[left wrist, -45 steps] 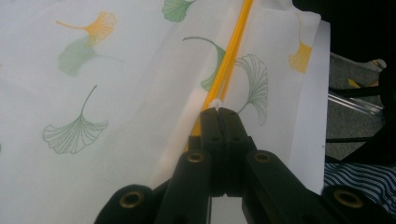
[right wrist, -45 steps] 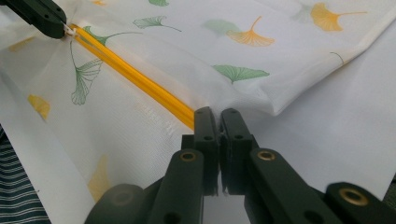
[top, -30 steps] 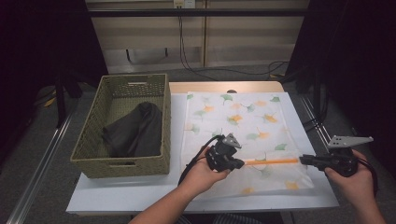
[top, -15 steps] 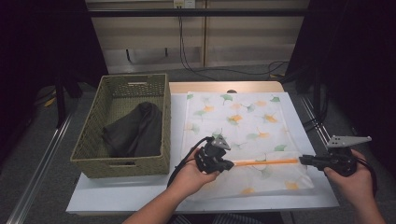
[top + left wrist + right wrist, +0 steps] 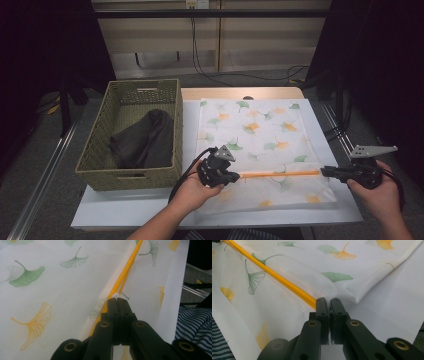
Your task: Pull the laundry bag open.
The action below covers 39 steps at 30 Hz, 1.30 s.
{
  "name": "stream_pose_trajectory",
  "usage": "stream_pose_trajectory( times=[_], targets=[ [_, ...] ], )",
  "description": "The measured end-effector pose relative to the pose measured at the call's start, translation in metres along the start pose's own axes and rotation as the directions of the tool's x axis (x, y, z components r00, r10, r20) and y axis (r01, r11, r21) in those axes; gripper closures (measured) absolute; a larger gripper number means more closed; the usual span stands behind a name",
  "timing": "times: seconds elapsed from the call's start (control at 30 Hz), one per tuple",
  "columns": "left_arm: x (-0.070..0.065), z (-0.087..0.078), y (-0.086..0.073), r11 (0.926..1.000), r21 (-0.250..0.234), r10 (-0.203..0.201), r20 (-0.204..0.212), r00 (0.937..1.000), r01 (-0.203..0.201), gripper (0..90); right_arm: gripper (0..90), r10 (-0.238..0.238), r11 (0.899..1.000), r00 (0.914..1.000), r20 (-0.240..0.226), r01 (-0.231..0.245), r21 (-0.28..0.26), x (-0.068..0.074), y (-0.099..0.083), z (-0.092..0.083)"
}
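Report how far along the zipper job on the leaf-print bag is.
Done: the bag lies flat on the table, right gripper shut on the end of the orange zipper. In hand: left gripper shut on the zipper pull, at the zipper's left end. Left: I cannot tell whether the zipper is open or closed. A dark cloth sits in the basket.

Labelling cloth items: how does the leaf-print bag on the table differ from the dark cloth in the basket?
The leaf-print bag is white with green and orange leaves and an orange zipper; the dark cloth is plain charcoal. The bag lies spread flat on the table; the cloth sits bunched in the woven basket. Both grippers hold the bag; nothing touches the cloth. Both are soft fabric.
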State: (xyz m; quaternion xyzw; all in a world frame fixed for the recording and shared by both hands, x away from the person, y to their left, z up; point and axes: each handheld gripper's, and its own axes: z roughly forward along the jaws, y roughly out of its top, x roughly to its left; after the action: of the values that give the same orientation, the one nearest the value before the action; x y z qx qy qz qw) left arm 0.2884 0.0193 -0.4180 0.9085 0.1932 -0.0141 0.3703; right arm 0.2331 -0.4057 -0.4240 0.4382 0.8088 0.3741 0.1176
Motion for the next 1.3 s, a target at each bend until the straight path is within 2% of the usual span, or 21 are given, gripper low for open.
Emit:
stream_pose_trajectory(
  times=[0.4, 0.5, 0.63, 0.67, 0.8, 0.83, 0.9, 1.1, 1.13, 1.17, 1.2, 1.3],
  targets=[
    [0.006, -0.011, -0.016, 0.9996, -0.003, -0.027, -0.019, 0.9995, 0.027, 90.0, 87.0, 0.001, 1.0, 1.0, -0.004, -0.001, 0.011, 0.0, -0.001, 0.002],
    [0.008, -0.012, -0.021, 0.9988, -0.018, -0.047, -0.018, 0.9988, 0.046, 90.0, 87.0, 0.0, 1.0, 1.0, 0.003, 0.0, 0.015, 0.0, -0.002, 0.002],
    [0.009, -0.016, -0.026, 0.9981, -0.011, -0.062, -0.028, 0.9977, 0.061, 90.0, 87.0, -0.001, 1.0, 1.0, 0.008, 0.001, 0.02, 0.0, -0.002, 0.002],
    [0.01, -0.018, -0.027, 0.9985, -0.009, -0.054, -0.031, 0.998, 0.054, 90.0, 87.0, 0.005, 1.0, 0.9999, 0.009, -0.005, 0.023, 0.001, -0.002, 0.002],
    [0.011, -0.022, -0.034, 0.9968, -0.015, -0.08, -0.044, 0.9958, 0.079, 90.0, 87.0, 0.008, 1.0, 1.0, 0.006, -0.008, 0.026, 0.001, -0.003, 0.003],
    [0.013, -0.023, -0.035, 0.9984, -0.001, -0.057, -0.039, 0.9976, 0.057, 90.0, 87.0, 0.009, 1.0, 1.0, 0.004, -0.009, 0.029, 0.001, -0.003, 0.003],
    [0.012, -0.023, -0.038, 0.9963, -0.014, -0.085, -0.042, 0.9954, 0.085, 90.0, 87.0, 0.005, 1.0, 1.0, 0.003, -0.005, 0.027, 0.0, -0.003, 0.003],
    [0.013, -0.029, -0.045, 0.9965, -0.01, -0.083, -0.054, 0.9951, 0.083, 90.0, 87.0, 0.005, 1.0, 0.9999, 0.009, -0.005, 0.029, 0.0, -0.004, 0.003],
    [0.013, -0.029, -0.046, 0.9948, -0.021, -0.101, -0.058, 0.9933, 0.1, 90.0, 87.0, 0.013, 0.999, 0.9999, 0.01, -0.014, 0.031, 0.0, -0.004, 0.002],
    [0.014, -0.03, -0.047, 0.9961, -0.007, -0.088, -0.059, 0.9943, 0.088, 90.0, 87.0, 0.007, 1.0, 0.9999, 0.008, -0.007, 0.029, 0.0, -0.004, 0.003],
    [0.013, -0.03, -0.048, 0.9947, -0.015, -0.102, -0.063, 0.9928, 0.102, 90.0, 87.0, 0.008, 0.999, 0.9999, 0.012, -0.008, 0.035, 0.0, -0.004, 0.003],
    [0.012, -0.033, -0.051, 0.995, -0.008, -0.1, -0.073, 0.9923, 0.1, 90.0, 87.0, 0.004, 0.999, 0.9999, 0.016, -0.005, 0.04, -0.001, -0.005, 0.004]
  ],
)
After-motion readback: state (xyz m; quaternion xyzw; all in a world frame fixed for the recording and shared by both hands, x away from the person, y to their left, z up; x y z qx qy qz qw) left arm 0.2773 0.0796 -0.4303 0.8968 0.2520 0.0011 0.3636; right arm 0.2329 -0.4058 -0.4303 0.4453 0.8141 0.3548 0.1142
